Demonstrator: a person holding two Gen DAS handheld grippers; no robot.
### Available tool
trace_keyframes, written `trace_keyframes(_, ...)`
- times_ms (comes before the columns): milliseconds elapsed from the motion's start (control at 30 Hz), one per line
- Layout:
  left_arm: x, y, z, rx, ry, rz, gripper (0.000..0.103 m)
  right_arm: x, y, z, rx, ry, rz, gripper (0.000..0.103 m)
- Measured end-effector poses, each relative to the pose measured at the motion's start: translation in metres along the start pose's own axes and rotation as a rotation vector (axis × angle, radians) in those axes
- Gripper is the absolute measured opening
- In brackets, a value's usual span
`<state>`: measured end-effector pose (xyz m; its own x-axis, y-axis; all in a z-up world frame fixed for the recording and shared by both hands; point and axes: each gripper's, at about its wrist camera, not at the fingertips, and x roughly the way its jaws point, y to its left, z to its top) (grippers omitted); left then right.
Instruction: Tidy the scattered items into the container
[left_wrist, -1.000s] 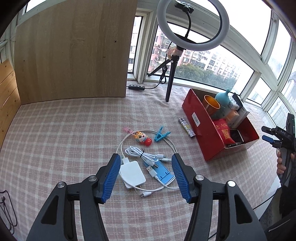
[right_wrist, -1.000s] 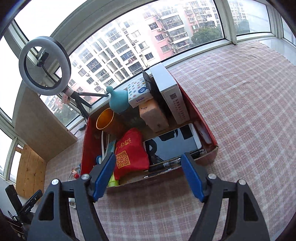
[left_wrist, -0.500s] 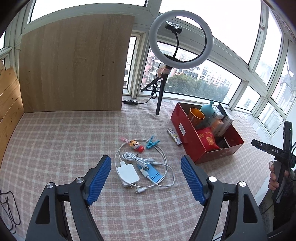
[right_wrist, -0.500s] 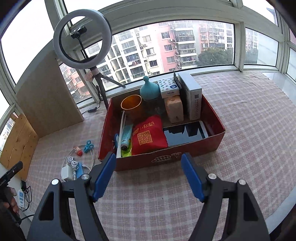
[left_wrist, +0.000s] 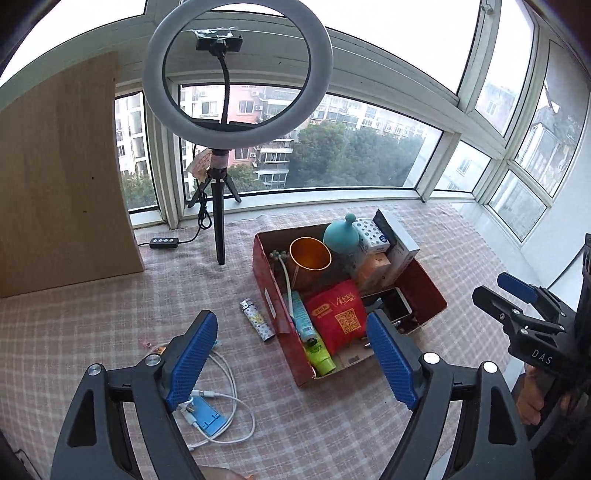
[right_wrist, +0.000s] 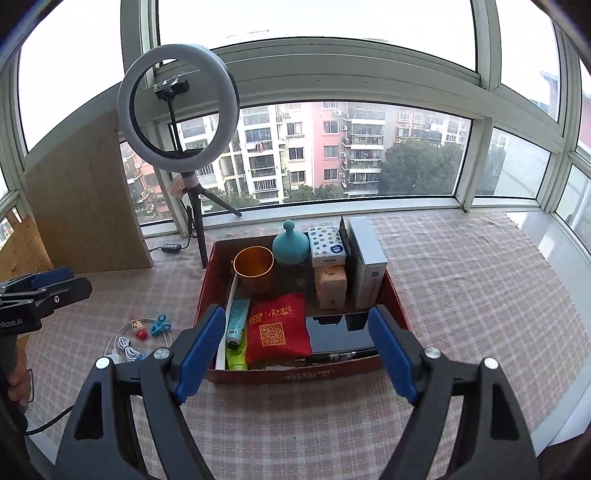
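Two hand-held grippers are seen: the left hand-held gripper (left_wrist: 291, 362) and the right hand-held gripper (right_wrist: 295, 354), each with jaws spread and opening, nothing between them. One red box (right_wrist: 400, 317) stands on the checked table (right_wrist: 480, 295), packed with one orange cup (right_wrist: 253, 263), one teal bottle (right_wrist: 290, 243), one red pouch (right_wrist: 277, 328) and one phone (right_wrist: 340, 332). Left of the box, on the table, one lighter (left_wrist: 256, 319), one white cable (left_wrist: 231, 387), one blue clip (right_wrist: 160, 325) and one small figurine (right_wrist: 138, 328) are left lying.

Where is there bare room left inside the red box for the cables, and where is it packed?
In the red box, little bare floor shows: a dark strip between the copper cup and the red pouch. The back row, from cup and teal bottle to the white carton, is packed; the phone fills the front right corner.
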<state>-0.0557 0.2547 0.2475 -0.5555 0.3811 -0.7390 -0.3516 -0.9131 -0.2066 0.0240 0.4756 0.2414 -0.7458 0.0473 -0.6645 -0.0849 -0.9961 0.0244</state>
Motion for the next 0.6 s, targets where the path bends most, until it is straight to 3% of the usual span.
trace_keyframes(233,0.036,-0.033,0.019,-0.008,0.061,-0.021,0.082,0.019,-0.004,0.02,-0.004,0.006,-0.032,0.079)
trace_keyframes(600,0.054,-0.052,0.028,0.063,0.109,0.071,0.082,0.048,-0.015,0.035,-0.006,0.067,-0.028,0.079)
